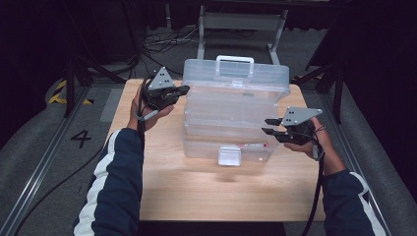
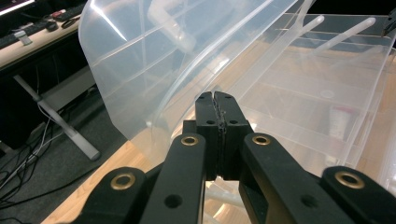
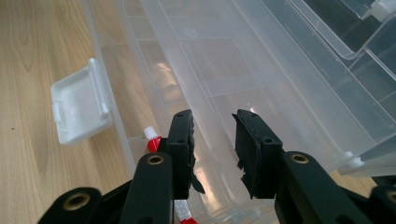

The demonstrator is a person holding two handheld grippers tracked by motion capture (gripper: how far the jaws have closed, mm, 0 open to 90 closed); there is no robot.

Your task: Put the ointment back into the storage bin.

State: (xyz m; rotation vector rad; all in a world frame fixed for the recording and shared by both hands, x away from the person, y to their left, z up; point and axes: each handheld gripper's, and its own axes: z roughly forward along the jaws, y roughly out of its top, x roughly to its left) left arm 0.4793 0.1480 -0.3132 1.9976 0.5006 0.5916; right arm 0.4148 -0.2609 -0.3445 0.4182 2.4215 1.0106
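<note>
A clear plastic storage box [image 1: 216,132] stands on the wooden table [image 1: 196,191]. Its lid [image 1: 255,76], with a handle on top, is tilted up at the back. My left gripper [image 1: 186,90] is at the lid's left edge, jaws pressed together on the thin rim [image 2: 177,88]. My right gripper [image 1: 268,126] hovers at the box's right front corner, open, with nothing gripped [image 3: 212,126]. A red and white tube [image 1: 253,146] lies inside the box near the front wall [image 3: 152,137]. The white latch [image 1: 229,156] hangs down at the front.
Clear dividers run across the inside of the box [image 3: 261,79]. Bare tabletop lies in front of the box and on both sides. Beyond the table are a metal frame [image 1: 241,24], cables on the floor [image 1: 162,44] and floor rails [image 1: 44,152].
</note>
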